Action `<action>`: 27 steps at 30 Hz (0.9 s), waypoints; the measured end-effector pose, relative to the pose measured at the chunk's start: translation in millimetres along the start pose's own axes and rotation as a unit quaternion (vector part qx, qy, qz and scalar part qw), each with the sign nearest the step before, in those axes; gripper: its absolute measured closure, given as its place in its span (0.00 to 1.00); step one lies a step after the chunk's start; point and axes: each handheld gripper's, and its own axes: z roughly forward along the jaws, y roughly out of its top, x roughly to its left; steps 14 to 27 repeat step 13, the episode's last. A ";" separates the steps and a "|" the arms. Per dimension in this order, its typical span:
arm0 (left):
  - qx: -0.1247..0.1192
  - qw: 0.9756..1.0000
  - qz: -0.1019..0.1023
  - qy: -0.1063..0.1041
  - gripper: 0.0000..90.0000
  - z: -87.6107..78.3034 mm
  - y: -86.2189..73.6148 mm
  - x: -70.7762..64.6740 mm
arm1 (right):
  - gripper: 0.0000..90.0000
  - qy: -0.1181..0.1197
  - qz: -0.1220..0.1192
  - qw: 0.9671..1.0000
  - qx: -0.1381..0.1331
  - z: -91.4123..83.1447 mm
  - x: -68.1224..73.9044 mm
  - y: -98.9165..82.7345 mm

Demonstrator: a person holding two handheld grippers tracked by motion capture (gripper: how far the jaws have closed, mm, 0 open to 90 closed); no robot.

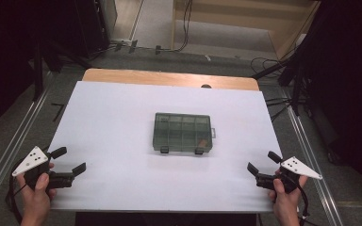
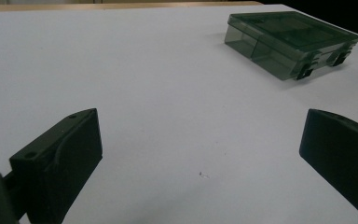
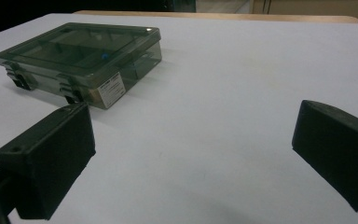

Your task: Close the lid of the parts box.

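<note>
You held the left gripper (image 1: 68,160) and right gripper (image 1: 261,163) with jaws apart and empty at the surface's near corners, the closed compartment box (image 1: 183,132) lying mid-surface between them, long axis crosswise, slightly nearer your right.

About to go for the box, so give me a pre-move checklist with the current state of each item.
1. Left gripper open: ok, jaws stand wide apart with nothing between them.
2. Right gripper open: ok, jaws wide apart, nothing held.
3. Box lid shut: ok, lid lies flat on the base in both gripper views.
4. Latches facing the person: ok, two dark clips on the near edge; whether they are locked: cannot tell.
5. Path over the table to the box: ok, nothing lies between either gripper and it.
6. Box contents: cannot tell, only a small blue bit and something brownish show through the lid.
</note>
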 end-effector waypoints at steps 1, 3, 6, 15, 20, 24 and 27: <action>0.000 1.000 -0.001 0.000 0.00 0.0 0.0 0.0 | 0.00 0.001 -0.001 1.000 0.000 0.5 0.1 -0.1; 0.000 1.000 0.000 0.000 0.00 0.3 0.1 -0.4 | 0.00 -0.001 -0.001 1.000 0.004 0.7 1.2 -0.3; -0.001 1.000 0.003 -0.002 0.00 -0.1 0.7 -1.0 | 0.00 -0.004 -0.001 1.000 0.002 0.2 1.6 0.2; -0.004 1.000 0.003 0.010 0.00 0.2 2.2 -3.4 | 0.00 -0.003 0.008 1.000 0.001 -0.4 -1.5 0.2; -0.004 1.000 0.003 0.010 0.00 0.2 2.2 -3.4 | 0.00 -0.003 0.008 1.000 0.001 -0.4 -1.5 0.2; -0.004 1.000 0.003 0.010 0.00 0.2 2.2 -3.4 | 0.00 -0.003 0.008 1.000 0.001 -0.4 -1.5 0.2; -0.004 1.000 0.003 0.010 0.00 0.2 2.2 -3.4 | 0.00 -0.003 0.008 1.000 0.001 -0.4 -1.5 0.2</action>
